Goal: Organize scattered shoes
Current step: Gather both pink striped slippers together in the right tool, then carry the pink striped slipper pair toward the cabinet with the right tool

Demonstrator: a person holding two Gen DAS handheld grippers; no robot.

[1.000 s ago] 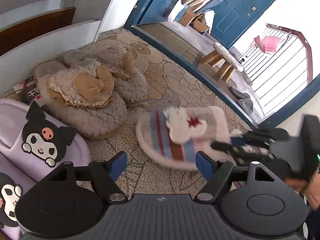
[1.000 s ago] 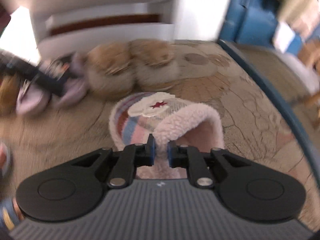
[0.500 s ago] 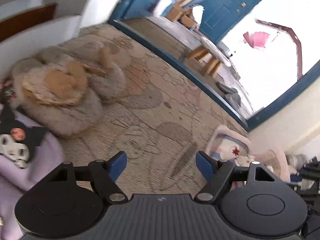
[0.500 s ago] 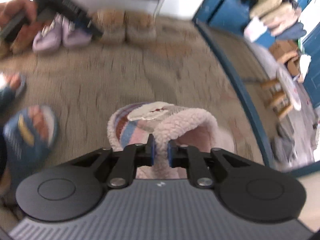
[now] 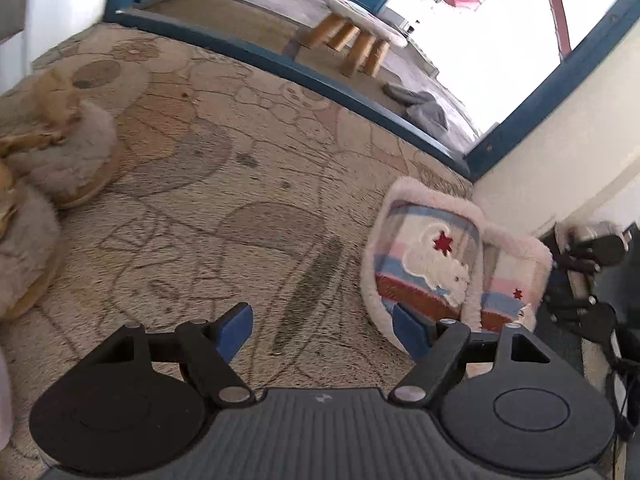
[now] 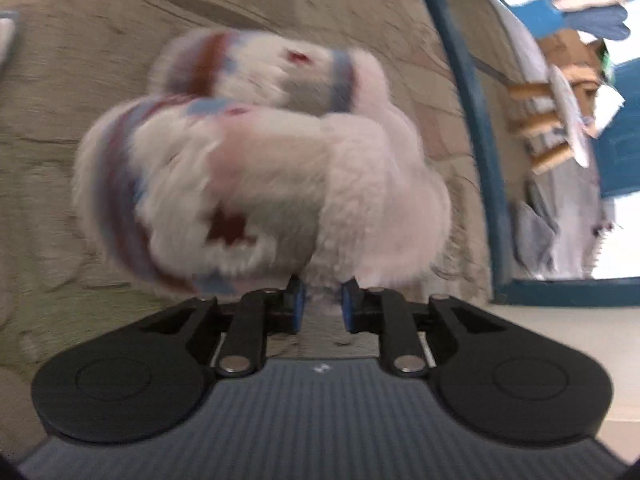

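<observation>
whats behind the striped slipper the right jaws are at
Its matching striped slipper lies just behind the near slipper, on the patterned rug. The near one covers the other's heel end and the rug between them.

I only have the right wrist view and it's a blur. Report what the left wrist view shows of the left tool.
Observer: The left tool is open, with nothing between its fingers, only rug beyond them.
Operator: Give me the striped slippers' placement.
Observer: The two striped slippers sit side by side, touching, close to the cream wall.
Operator: Tell me what else is on that rug.
Observer: Fluffy beige slippers with tan bows lie at the picture's left edge, well apart from the striped pair.
</observation>
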